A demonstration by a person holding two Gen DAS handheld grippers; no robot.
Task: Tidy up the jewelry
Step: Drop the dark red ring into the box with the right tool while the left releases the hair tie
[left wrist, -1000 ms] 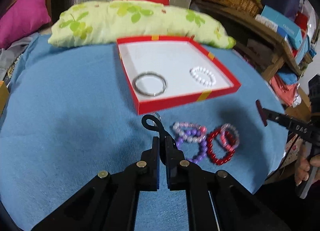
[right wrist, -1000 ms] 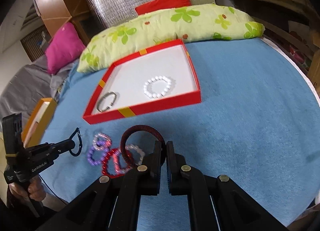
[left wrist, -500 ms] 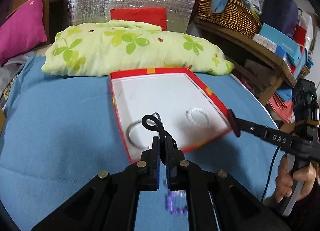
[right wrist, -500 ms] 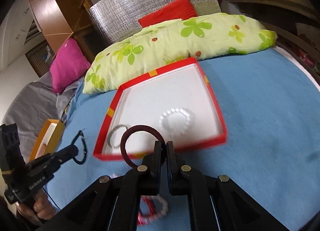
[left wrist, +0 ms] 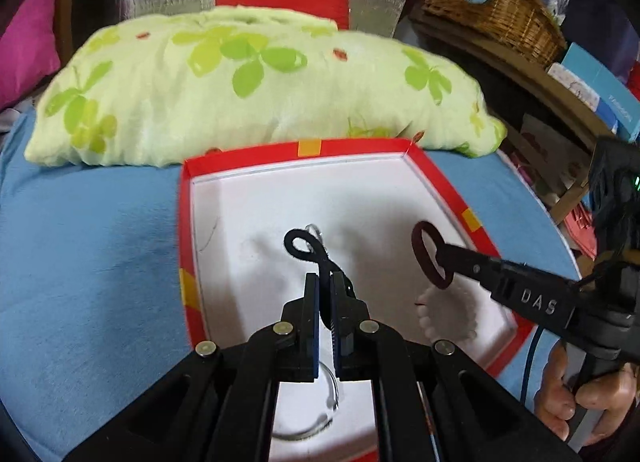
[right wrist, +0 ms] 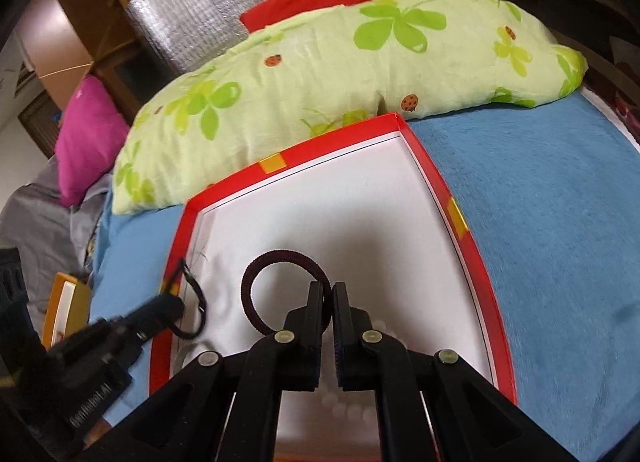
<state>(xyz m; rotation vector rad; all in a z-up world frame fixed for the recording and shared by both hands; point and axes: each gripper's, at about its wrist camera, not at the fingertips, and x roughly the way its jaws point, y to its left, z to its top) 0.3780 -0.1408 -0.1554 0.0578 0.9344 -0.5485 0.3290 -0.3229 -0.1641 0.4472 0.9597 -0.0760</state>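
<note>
Both grippers have travelled from above the loose bracelets on the blue cloth to above the red box, each carrying its piece along; those bracelets, ahead of the jaws a second ago, have dropped out of both views. At the left gripper the jaws are pressed together on a black cord, whose loop sticks out just ahead of the tips with a small metal ring beside it, over the white floor of the box. At the right gripper the jaws are likewise pinched shut on a dark red band, which stands out ahead and to the left of the tips, also above the box floor. From the left view a metal bangle lies under the fingers and a white bead bracelet lies just right of them, both already inside the box. So two pieces look put away and two more are poised over the box but not yet released. Neither seems to touch the floor, though I cannot be sure of that. Judging from the earlier frames, several beaded bracelets remain on the cloth, so the task appears to be roughly at its midpoint, with both drops and more pickups left.
</note>
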